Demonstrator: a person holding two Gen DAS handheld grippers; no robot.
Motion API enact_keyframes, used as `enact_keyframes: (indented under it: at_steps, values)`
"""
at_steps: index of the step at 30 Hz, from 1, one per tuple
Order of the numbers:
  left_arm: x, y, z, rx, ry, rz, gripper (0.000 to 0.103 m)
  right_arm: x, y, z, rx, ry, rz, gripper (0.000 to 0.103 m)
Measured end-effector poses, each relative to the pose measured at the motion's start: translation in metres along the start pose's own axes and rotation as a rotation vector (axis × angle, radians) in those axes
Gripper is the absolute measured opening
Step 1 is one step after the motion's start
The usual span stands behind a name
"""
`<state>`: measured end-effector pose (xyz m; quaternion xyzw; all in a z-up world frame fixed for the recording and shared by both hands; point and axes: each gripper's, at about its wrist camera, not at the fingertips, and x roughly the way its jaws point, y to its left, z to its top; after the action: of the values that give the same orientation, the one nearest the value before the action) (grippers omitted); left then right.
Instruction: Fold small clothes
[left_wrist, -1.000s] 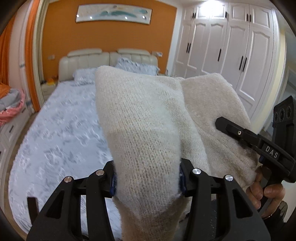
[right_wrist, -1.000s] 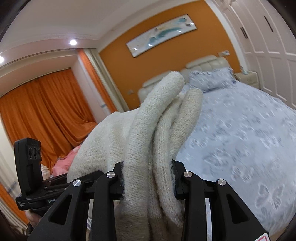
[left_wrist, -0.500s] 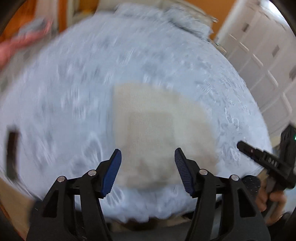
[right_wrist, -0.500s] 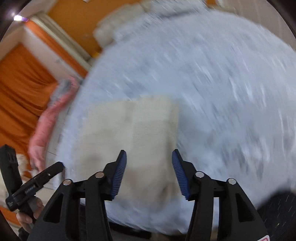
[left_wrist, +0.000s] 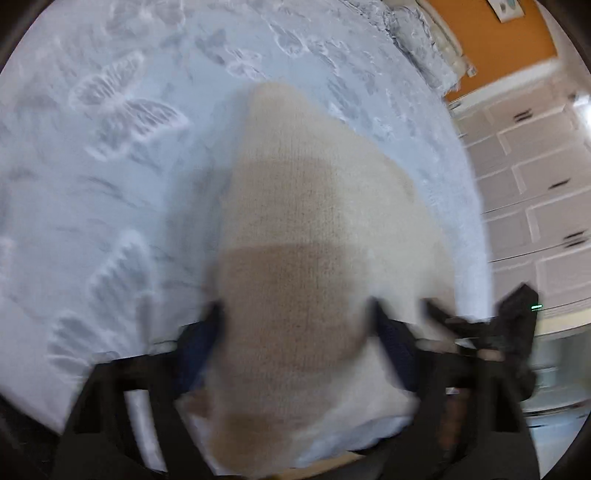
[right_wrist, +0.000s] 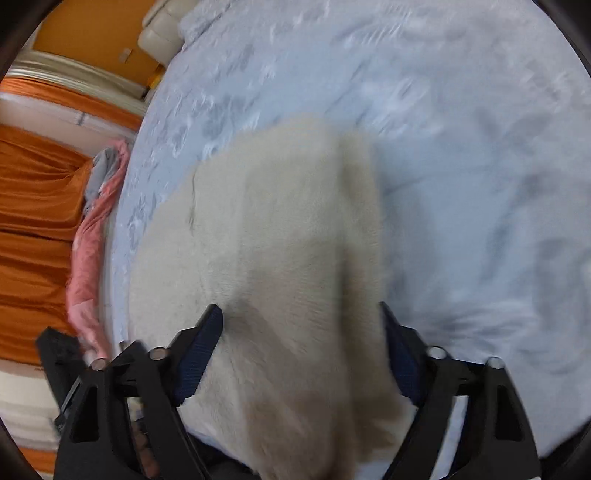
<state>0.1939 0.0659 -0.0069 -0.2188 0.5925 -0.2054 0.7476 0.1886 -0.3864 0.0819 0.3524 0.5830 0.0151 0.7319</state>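
Cream sweater (left_wrist: 317, 236) lay folded on the pale blue bedspread (left_wrist: 110, 184), under both spread grippers.

The left gripper (left_wrist: 295, 332) and right gripper (right_wrist: 301, 332) had just been opening; each straddled the sweater's near edge, pads apart from the knit. Only the left view showed the white wardrobe (left_wrist: 535, 206); only the right showed orange curtains (right_wrist: 33, 206) and pink clothing (right_wrist: 92, 251).
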Motion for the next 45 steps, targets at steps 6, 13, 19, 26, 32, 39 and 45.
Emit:
enact_keyframes:
  at_steps: [6, 13, 19, 26, 32, 39, 45]
  values:
    - [-0.071, -0.061, 0.008, 0.219, -0.178, -0.048, 0.023, -0.080, 0.066, 0.006, -0.225, -0.202, 0.050, 0.029]
    - [-0.021, -0.073, 0.009, 0.254, -0.078, 0.110, 0.017, -0.069, 0.029, 0.022, -0.220, -0.199, -0.041, 0.035]
    - [-0.014, -0.031, -0.023, 0.026, -0.081, -0.025, 0.088, -0.051, -0.028, 0.017, -0.009, -0.166, -0.015, 0.048]
    - [0.041, -0.028, -0.003, -0.060, 0.052, -0.131, 0.060, -0.019, -0.030, 0.043, 0.022, -0.058, -0.004, 0.058]
    - [-0.027, -0.078, 0.016, 0.149, -0.116, -0.143, 0.041, -0.083, 0.033, 0.030, -0.171, -0.220, 0.133, 0.031]
    - [0.022, -0.055, 0.016, 0.211, -0.037, 0.159, 0.047, -0.019, -0.018, 0.045, -0.062, -0.106, -0.144, 0.043]
    - [-0.041, -0.087, -0.020, 0.297, -0.194, 0.254, 0.050, -0.090, 0.031, 0.003, -0.234, -0.301, -0.152, 0.035]
